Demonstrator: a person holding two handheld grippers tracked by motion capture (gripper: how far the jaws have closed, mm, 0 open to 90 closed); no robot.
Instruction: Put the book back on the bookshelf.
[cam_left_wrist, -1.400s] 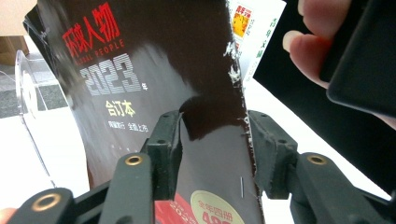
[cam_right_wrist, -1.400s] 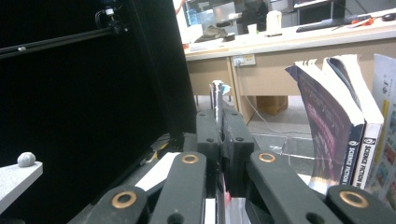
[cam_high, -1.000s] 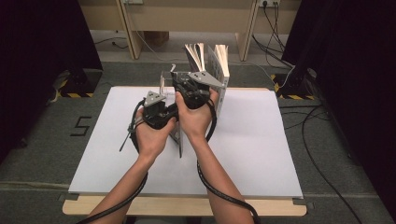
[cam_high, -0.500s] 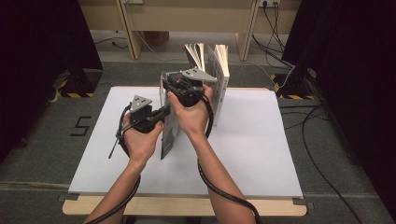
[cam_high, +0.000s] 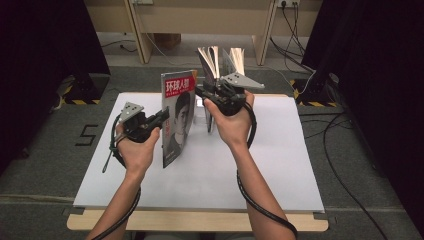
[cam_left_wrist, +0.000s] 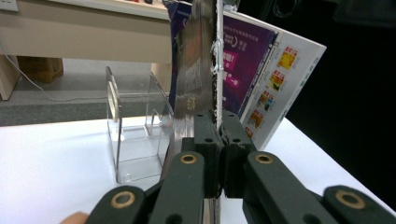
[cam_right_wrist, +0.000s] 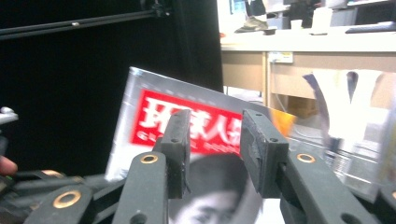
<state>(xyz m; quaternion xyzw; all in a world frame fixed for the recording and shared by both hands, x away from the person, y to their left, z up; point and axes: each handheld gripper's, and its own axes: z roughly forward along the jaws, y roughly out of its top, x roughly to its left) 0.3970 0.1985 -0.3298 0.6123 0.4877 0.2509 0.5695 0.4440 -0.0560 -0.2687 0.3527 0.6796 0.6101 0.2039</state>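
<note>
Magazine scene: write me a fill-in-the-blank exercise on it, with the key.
1. The left gripper is shut on the ____ of the magazine.
2. The magazine stands ____ on the white table.
3. The right gripper's jaws are ____.
4. The clear plastic stand behind the magazine is ____.

Missing words: edge; upright; open; empty

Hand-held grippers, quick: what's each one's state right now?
Left hand-held gripper: closed on the magazine, gripping its edge.
Right hand-held gripper: open, holding nothing.
</note>
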